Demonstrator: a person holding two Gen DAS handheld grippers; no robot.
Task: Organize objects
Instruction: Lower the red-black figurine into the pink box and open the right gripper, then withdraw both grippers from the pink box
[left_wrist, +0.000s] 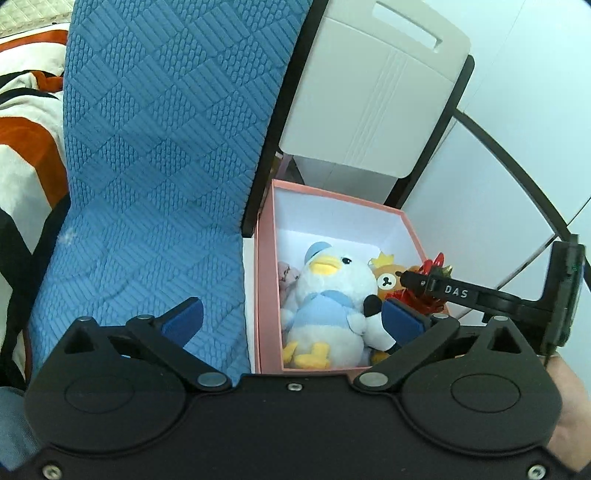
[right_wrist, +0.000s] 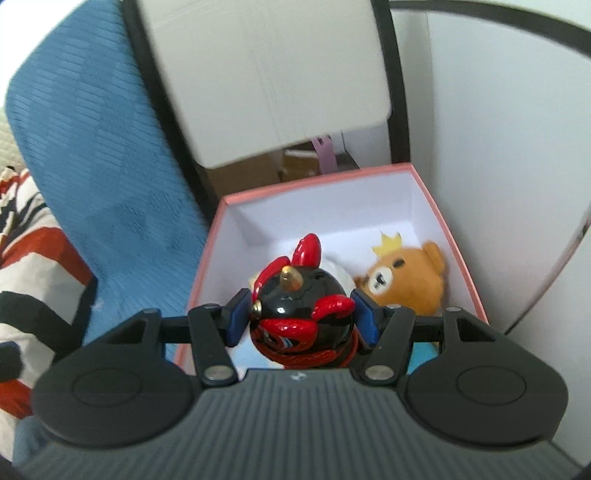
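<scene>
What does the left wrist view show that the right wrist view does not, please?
Only the left wrist view shows the white duck plush whole, a small pink toy beside it, and the open left gripper. Only the right wrist view shows clearly the black and red figure clamped between the right gripper's pads. Both show the pink box, the brown bear plush, the blue quilted cover and the white bin.

- Your right gripper (right_wrist: 301, 317) and its red-and-black figure (right_wrist: 303, 314) hide most of the duck plush (left_wrist: 328, 295).
- At the pink box's (left_wrist: 266, 295) nine o'clock, a small pinkish toy (left_wrist: 287, 275) is mostly covered.
- Right view is blurred.
</scene>
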